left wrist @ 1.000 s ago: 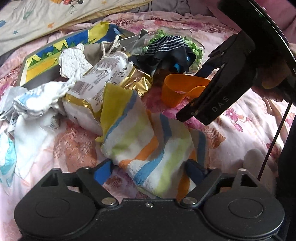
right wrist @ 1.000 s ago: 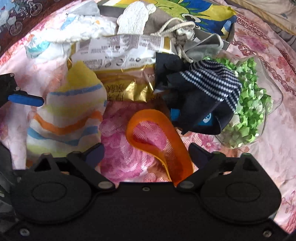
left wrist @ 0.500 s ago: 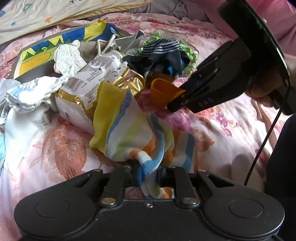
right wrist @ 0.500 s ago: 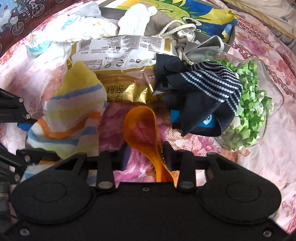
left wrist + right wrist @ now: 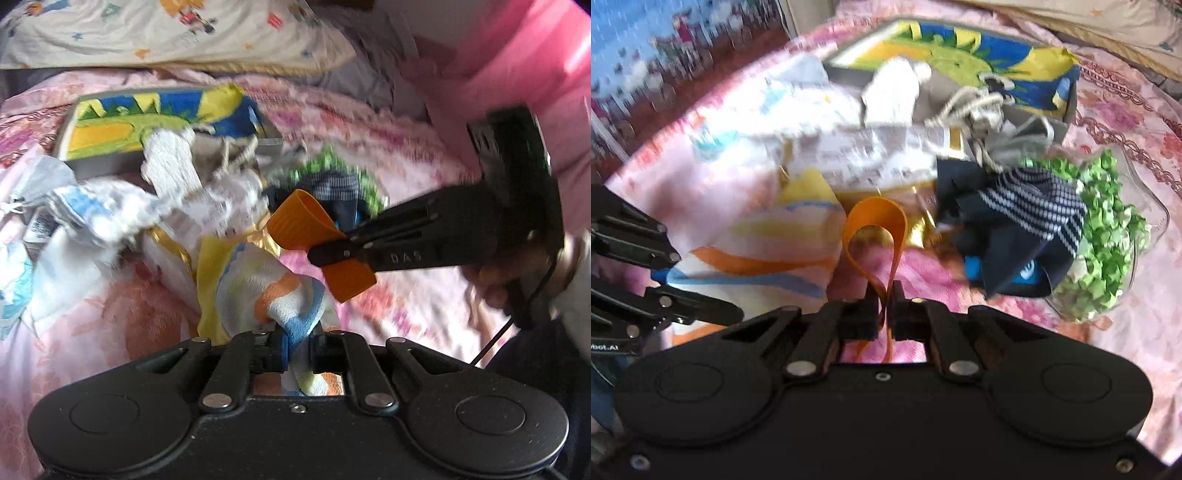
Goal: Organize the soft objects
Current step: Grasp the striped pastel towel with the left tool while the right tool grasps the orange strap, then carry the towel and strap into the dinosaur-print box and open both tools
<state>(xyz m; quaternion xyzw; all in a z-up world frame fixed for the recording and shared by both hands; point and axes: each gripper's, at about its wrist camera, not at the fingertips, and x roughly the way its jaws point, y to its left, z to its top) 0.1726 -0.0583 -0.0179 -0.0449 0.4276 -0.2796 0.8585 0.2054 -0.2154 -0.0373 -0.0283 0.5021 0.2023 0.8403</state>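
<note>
Left gripper [image 5: 298,347]: jaws closing, pads already pinching a fold of the striped cloth [image 5: 266,291], which bunches up from the pink bedspread [image 5: 110,314]. Right gripper [image 5: 885,317]: clamped tight on the orange band [image 5: 875,236], loop standing forward. Just beyond: gold-and-white packet [image 5: 871,162], dark striped sock [image 5: 1027,221] on green paper stars [image 5: 1108,229]. Farthest: grey box with dinosaur picture [image 5: 960,59].

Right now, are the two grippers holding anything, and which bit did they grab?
Yes. The left gripper pinches a bunched fold of the striped cloth. The right gripper pinches the orange band at its lower end.
</note>
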